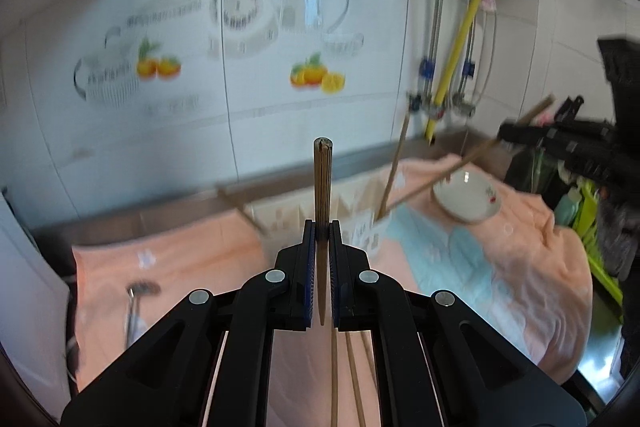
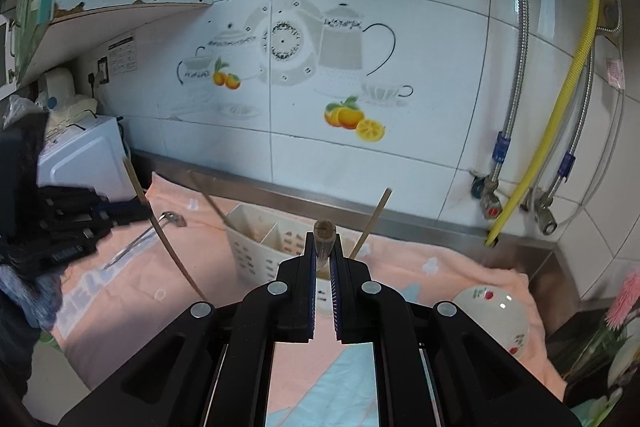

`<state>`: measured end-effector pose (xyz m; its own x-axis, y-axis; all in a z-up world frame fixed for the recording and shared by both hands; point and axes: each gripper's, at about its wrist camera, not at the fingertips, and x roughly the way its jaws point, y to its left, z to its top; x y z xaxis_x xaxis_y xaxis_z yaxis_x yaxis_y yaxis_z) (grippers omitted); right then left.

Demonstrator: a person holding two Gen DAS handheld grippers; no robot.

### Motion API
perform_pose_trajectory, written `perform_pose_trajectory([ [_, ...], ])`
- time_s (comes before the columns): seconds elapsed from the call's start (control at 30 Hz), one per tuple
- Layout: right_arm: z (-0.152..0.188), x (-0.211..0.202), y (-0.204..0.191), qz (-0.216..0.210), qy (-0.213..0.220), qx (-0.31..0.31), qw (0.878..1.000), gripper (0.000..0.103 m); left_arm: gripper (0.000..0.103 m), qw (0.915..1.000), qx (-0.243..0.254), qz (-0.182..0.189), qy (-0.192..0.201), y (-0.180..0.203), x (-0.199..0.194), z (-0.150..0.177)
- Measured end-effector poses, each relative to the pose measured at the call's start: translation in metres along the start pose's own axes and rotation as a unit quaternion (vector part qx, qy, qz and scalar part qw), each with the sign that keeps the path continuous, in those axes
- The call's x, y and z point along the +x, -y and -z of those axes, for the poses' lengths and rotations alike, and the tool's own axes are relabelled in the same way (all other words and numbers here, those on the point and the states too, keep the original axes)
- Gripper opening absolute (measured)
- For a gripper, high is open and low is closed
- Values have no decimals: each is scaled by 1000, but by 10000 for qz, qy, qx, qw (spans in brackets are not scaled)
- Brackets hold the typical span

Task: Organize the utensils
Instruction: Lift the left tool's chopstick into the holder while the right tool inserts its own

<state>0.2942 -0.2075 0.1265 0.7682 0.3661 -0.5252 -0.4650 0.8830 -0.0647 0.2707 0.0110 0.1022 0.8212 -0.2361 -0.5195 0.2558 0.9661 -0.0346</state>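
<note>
The left tool (image 1: 322, 227) is clamping a chopstick (image 1: 322, 183), which is standing upright between its blue-padded fingers, blunt end up and tip pointing down toward the camera. The right tool (image 2: 324, 241) is likewise gripping a second chopstick (image 2: 324, 233) near its blunt end, seen almost end-on. Beyond both tools a white slotted utensil holder (image 2: 260, 247) is lying on a pink towel (image 2: 460, 267) spread over the surface; another chopstick (image 2: 370, 223) is leaning out of one of its compartments. A metal ladle (image 2: 160, 227) is resting on the towel to the holder's left, and a white bowl (image 2: 494, 319) with a cherry pattern is sitting tilted to its right. More chopsticks (image 1: 350, 375) are lying on the towel below the left tool, though blur is making their number uncertain.
</note>
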Motion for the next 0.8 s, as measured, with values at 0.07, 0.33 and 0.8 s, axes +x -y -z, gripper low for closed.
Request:
perform_pose_trajectory([
  [0.07, -5, 5, 2, 35, -41, 0, 10000, 6, 5, 9998, 17, -37, 185, 1, -5, -19],
  [0.33, -8, 37, 9, 56, -308, 27, 9995, 6, 5, 9964, 7, -380, 758, -6, -2, -77],
  [0.8, 2, 75, 11, -49, -674, 7, 9977, 6, 5, 9968, -628, -431, 257, -39, 71, -63],
])
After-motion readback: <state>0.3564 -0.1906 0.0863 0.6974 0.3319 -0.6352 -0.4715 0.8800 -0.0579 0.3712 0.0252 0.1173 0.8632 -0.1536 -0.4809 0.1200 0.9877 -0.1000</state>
